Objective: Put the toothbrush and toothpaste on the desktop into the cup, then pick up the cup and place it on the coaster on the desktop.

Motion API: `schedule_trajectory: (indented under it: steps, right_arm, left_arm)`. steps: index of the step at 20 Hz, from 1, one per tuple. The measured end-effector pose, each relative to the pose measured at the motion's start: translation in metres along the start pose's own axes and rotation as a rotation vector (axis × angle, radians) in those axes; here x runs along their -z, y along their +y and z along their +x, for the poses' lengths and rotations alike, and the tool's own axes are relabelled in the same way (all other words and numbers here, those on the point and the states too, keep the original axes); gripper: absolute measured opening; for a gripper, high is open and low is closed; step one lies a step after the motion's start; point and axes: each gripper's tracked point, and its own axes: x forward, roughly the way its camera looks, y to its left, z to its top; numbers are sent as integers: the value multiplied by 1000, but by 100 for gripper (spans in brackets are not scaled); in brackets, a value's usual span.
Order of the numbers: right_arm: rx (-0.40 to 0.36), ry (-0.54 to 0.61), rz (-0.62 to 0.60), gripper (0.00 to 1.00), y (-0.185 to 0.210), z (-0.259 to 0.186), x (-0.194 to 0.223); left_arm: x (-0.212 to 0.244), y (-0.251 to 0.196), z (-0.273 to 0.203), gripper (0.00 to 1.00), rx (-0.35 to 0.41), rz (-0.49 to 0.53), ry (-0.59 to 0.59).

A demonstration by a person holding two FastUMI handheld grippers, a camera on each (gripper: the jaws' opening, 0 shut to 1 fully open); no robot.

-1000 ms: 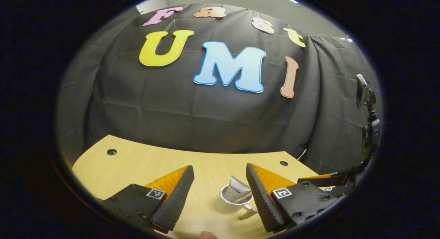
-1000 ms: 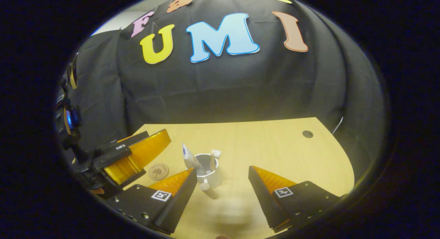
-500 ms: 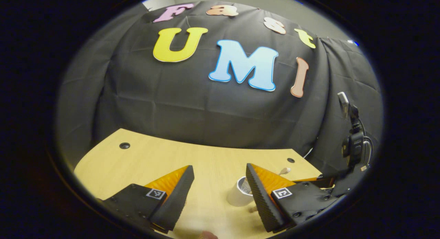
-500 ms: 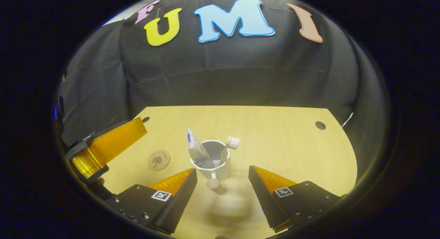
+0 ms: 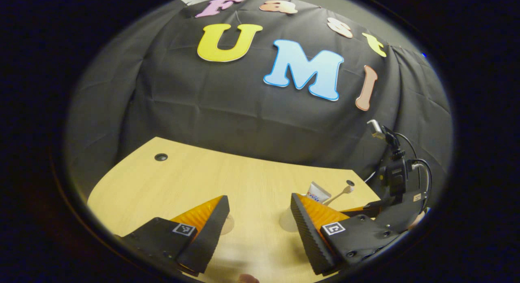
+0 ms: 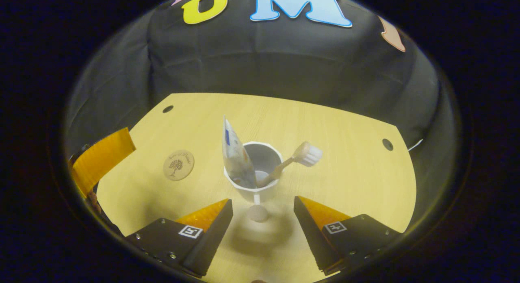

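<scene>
Right gripper view: gripper [image 6: 263,213] released, straddling the cup [image 6: 256,181] handle at frame centre; a careless clamp could tip it.

Right gripper view: cup [image 6: 258,181] stands on counter [image 6: 349,161], mid-surface. In it, toothpaste [image 6: 235,155] upright against left inner wall; toothbrush [image 6: 293,160] leaning right, head out past rim. Cup's handle knob points toward the camera. Coaster [image 6: 178,164] flat on counter, left of cup, apart from it. Left gripper [image 6: 99,159] farther left, beyond coaster.
</scene>
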Motion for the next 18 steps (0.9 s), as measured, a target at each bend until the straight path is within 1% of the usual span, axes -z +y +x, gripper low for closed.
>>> schedule_trajectory:
  steps: [2,6,7,8,9,10,11,12,13,14,15,16,17,18]
  right_arm:
    - [-1,47,-9,93,0,9,6]
    - [-7,103,-40,93,3,18,10]
    - [-7,113,-49,98,3,20,11]
    - [-3,125,-57,93,3,24,13]
    - [1,134,-66,93,3,26,13]
    - [4,139,-74,92,3,29,12]
    - [4,143,-81,91,4,31,11]
    - [4,145,-85,91,5,35,11]
    - [2,150,-89,91,6,38,9]
    - [1,160,-92,91,6,40,8]
    - [0,171,-93,91,7,43,8]
    - [-3,183,-95,90,8,45,9]
    - [-3,195,-100,90,8,46,9]
    - [0,207,-107,90,7,47,10]
  left_arm:
    - [5,5,-4,97,-10,-9,16]
    - [18,13,-11,97,-25,-24,47]
    - [20,14,-13,97,-25,-30,55]
    - [22,15,-14,97,-29,-35,60]
    - [25,15,-16,99,-31,-39,63]
    - [26,16,-16,97,-33,-42,66]
    - [29,16,-18,97,-36,-44,71]
    - [31,16,-18,99,-38,-46,76]
    - [34,17,-20,97,-39,-47,80]
    - [35,18,-21,97,-42,-48,83]
    - [36,20,-22,99,-44,-50,86]
    - [38,20,-24,97,-45,-52,89]
    - [38,22,-24,99,-49,-54,90]
    - [39,24,-26,97,-54,-58,90]
